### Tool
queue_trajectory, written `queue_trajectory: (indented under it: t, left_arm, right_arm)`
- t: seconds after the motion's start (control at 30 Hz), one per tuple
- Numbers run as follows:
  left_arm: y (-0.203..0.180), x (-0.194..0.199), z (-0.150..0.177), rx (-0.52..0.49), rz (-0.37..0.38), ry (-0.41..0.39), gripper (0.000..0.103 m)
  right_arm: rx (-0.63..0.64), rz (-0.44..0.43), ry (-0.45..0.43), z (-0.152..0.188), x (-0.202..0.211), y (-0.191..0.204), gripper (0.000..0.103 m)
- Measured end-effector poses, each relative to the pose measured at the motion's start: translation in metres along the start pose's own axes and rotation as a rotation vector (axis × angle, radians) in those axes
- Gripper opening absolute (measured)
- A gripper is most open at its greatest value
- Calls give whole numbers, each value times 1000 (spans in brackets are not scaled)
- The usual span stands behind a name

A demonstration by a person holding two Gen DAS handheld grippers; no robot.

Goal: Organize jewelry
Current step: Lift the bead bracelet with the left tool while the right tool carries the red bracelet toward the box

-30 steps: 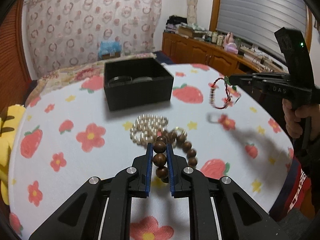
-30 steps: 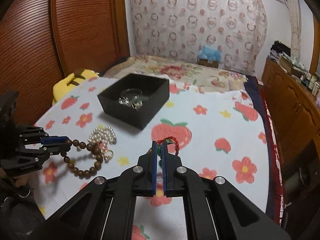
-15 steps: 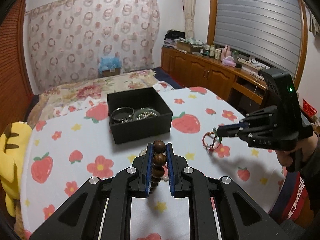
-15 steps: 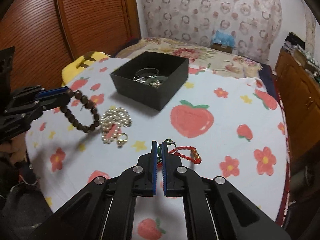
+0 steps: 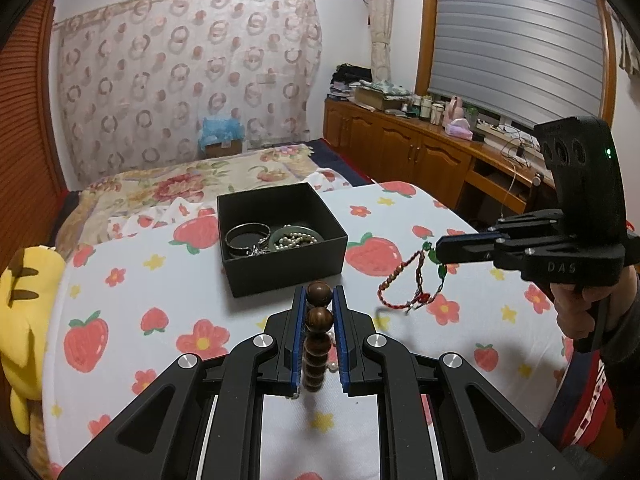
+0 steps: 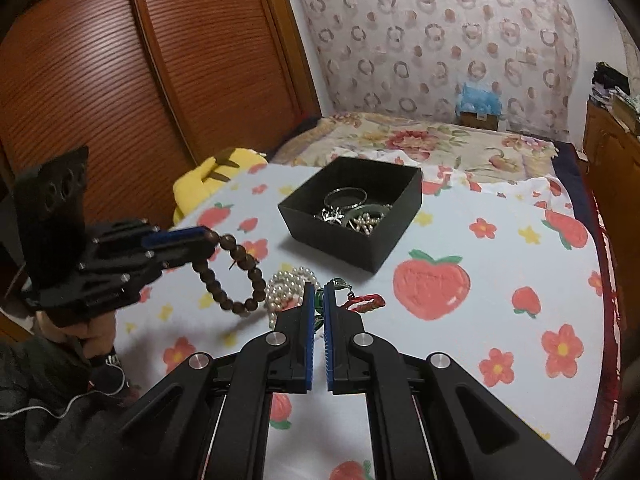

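Left tongs (image 5: 319,300): blue-padded black fingers clamped on a bracelet of round dark-brown wooden beads (image 6: 230,270). One end bead sits between the pads; the loop hangs free below the tips, clear of the surface.

Right tongs (image 6: 318,300): fingers drawn narrow on a braided red cord bracelet with green beads (image 5: 412,280), pinched at its green end. The cord loop dangles from the tips above the surface; whether its lowest part brushes the cloth cannot be told from the left wrist view.

Square black open-topped box (image 5: 280,240): ahead of both tongs, standing on the surface. It holds a silver metal bangle (image 5: 245,234), a greenish bangle and a small pearl strand.

White pearl strand, coiled (image 6: 290,288): lying on the surface just left of the right tongs' tips, below the hanging wooden beads.

Surface (image 5: 132,280): covered by a white cloth printed with strawberries and red flowers.

Yellow plush toy with dark stripes (image 5: 24,320): at the surface's edge, far left of the left tongs.

A hand (image 5: 576,308) grips the right tongs' handle.
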State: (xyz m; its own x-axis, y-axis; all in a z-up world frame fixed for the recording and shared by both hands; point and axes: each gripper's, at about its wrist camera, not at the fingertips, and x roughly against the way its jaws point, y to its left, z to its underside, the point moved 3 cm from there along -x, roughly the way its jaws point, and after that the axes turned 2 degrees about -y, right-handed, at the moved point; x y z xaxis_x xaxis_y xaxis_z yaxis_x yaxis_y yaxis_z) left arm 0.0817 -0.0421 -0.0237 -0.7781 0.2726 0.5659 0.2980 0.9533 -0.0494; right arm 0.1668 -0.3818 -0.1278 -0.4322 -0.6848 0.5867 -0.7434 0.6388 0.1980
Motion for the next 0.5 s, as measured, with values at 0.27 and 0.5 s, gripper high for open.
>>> queue_trajectory:
  t: [0.27,0.5]
  left_arm:
    - [0,0,0,1,0,0,12]
    - [1,0,0,1,-1,1,12]
  right_arm:
    - [20,143,91,11,-13,-16,7]
    - [-16,255,121,28,-14,-47,7]
